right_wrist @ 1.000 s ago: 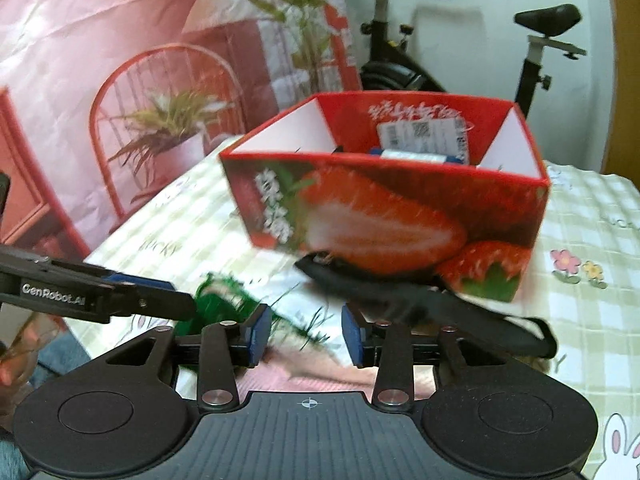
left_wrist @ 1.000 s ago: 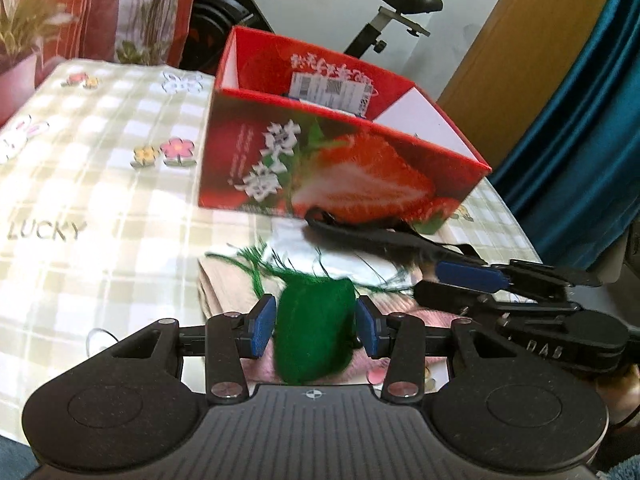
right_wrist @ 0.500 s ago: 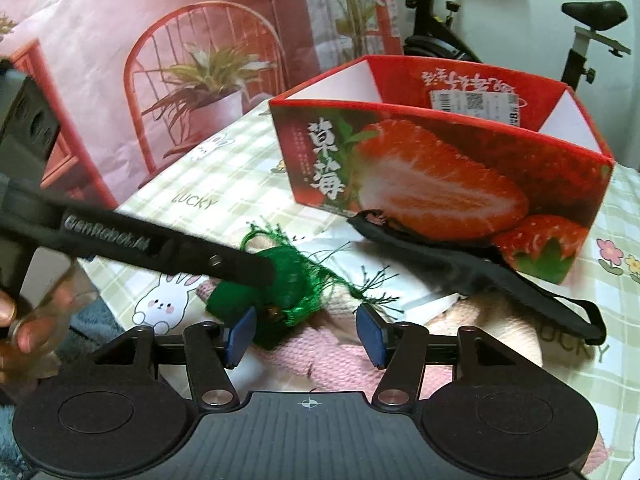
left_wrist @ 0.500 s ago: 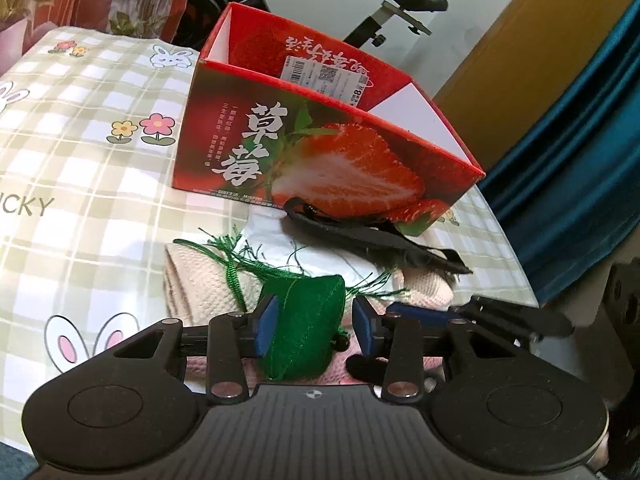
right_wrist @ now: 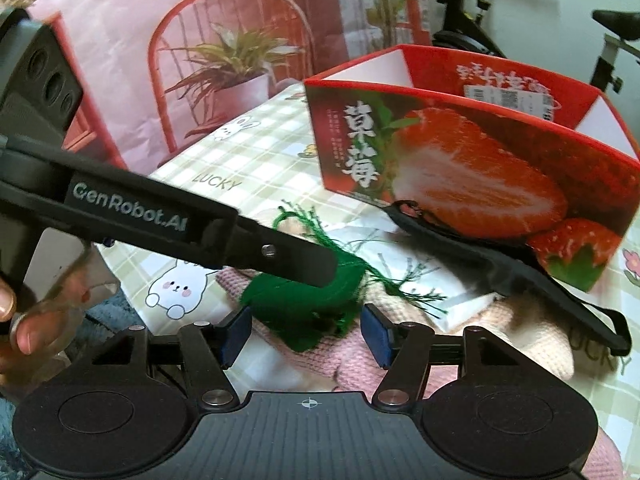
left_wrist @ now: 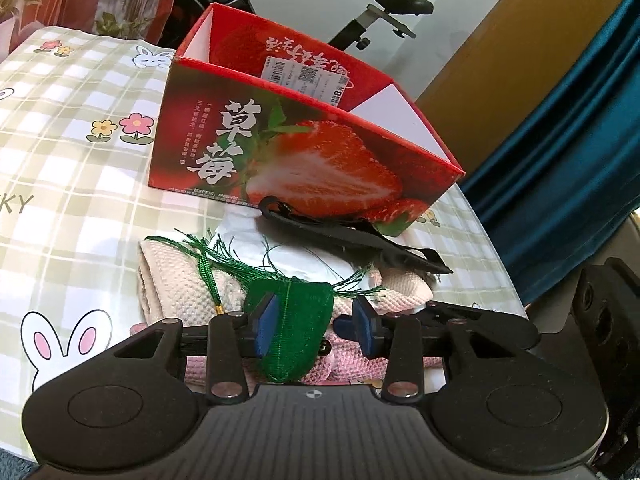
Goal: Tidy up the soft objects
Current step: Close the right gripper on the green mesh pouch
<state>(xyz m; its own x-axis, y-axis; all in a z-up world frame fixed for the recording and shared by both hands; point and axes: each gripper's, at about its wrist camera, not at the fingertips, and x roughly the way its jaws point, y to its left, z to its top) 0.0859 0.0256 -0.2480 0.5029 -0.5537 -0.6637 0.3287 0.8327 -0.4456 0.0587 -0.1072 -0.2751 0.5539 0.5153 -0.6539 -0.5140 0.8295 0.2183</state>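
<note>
Checked cloth in pale green and white, printed with rabbits, flowers and the word LUCKY, covers the bench I am working over. My landmark is the red strawberry box, open-topped, standing toward the far side of the bench. Behind the box stands an exercise bike against a white wall; to its right hang a brown panel and a teal curtain, and to its left a pink backdrop printed with a red chair and potted plant.

Just in front of the box lies a black strap, one end touching the box's base, across a white sheet. Nearer me than the strap lies a pink knitted cloth, and on it the green pouch with its tasselled cord trailing toward the box.

My left tool has the pouch between its blue pads: the left pad presses the fabric, and whether the right pad touches it I cannot tell, so I cannot call it a grip. My right tool is opening, its pads clear of the pouch, which sits partly between them. From the right wrist view the left tool's finger crosses over the pouch.

Left of the box the bench is bare cloth out to its edge. Right of the box the bench edge runs close, with the curtain just beyond it.
</note>
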